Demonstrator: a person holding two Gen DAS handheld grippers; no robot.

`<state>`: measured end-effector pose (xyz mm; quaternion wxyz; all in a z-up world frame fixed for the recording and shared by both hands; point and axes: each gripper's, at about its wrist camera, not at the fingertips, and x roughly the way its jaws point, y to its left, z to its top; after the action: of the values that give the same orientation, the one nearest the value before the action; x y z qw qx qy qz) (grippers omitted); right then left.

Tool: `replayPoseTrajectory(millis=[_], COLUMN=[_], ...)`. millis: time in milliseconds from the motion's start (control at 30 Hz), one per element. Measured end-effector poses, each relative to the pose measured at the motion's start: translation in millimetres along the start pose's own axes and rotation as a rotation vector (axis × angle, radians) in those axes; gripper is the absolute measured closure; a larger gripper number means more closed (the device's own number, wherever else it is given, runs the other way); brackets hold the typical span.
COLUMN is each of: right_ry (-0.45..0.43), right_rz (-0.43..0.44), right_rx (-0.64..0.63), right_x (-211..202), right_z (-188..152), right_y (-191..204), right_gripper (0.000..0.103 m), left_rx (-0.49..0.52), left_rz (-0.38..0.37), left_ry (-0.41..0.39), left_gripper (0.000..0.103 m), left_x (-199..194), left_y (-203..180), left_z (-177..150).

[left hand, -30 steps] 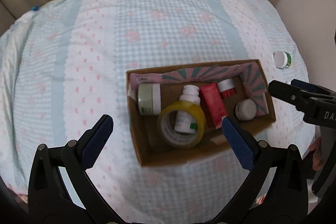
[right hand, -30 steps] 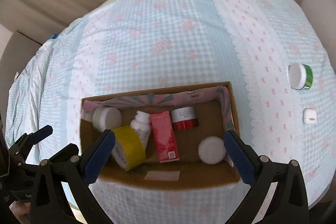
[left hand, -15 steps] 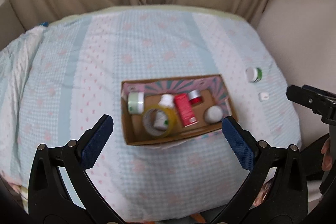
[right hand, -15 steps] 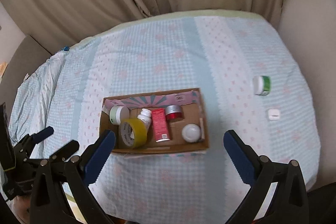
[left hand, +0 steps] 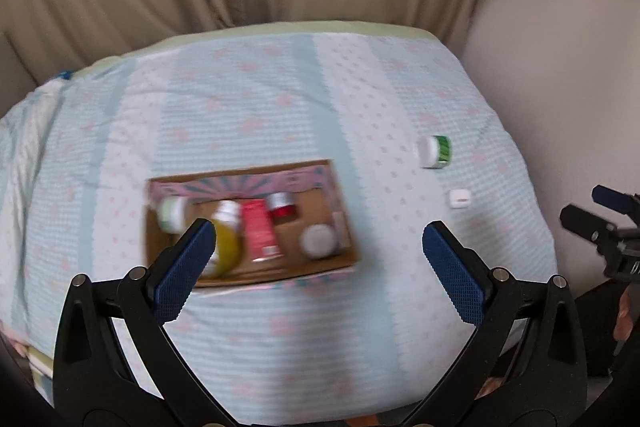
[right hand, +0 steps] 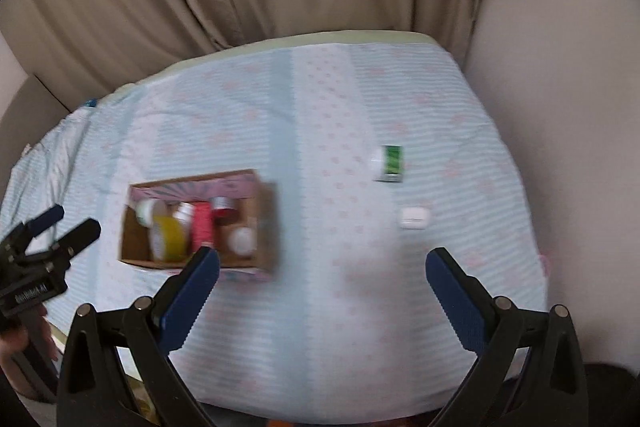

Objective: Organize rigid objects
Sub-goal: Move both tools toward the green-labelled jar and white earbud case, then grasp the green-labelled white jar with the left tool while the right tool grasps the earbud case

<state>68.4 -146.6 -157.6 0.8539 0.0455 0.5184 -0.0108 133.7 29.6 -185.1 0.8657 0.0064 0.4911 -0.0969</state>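
Both views pulled back from the cardboard box (left hand: 248, 223) (six items inside), each hand-held gripper, left (left hand: 320, 255) and right (right hand: 322, 277), gaping empty; green-banded jar (right hand: 388, 163) and white case (right hand: 414, 218) loose on bed (right hand: 320, 307), presumably next.

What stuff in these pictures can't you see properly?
- Yellow tape roll: left view, partly behind a blue finger.
- Writing on the red carton: blurred in both views.
- Small white thing on the bed: too small and smeared to name.
- Green jar: right view, streaked by motion.
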Motion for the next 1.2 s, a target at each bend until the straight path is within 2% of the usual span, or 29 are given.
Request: replayPoseTrajectory(millis=[133, 333, 500, 767, 1033, 1200], right_ry=[0.002, 0.037, 0.094, 0.137, 0.165, 0.145], right_rz=[-0.014, -0.002, -0.008, -0.053, -0.083, -0.124], right_rx=[-0.018, 0.055, 0.115, 0.173, 0.191, 0.193], right_x=[8.8, 35.2, 67.2, 115.5, 197.6, 249.7], right_z=[0.9, 0.1, -9.1, -12.2, -19.2, -21.0], right_y=[-42.5, -98.6, -127.8, -141.8, -141.6, -139.9], right_gripper=[0.000, 0.000, 0.000, 0.000, 0.004, 0.009], left_rx=[-0.001, 0.049, 0.148, 0.240, 0.331, 0.342], left_rz=[-0.017, -0.033, -0.037, -0.095, -0.110, -0.108], left_ry=[0.046, 0.108, 0.171, 0.287, 0.426, 0.472], left_gripper=[0.000, 0.000, 0.000, 0.000, 0.001, 0.012], left_x=[26.1, 71.4, 122.6, 213.8, 327.5, 380.6], left_y=[-46.8, -101.6, -145.8, -198.8, -233.6, -244.1], left_z=[13.6, 43.9, 75.6, 102.9, 107.1, 101.7])
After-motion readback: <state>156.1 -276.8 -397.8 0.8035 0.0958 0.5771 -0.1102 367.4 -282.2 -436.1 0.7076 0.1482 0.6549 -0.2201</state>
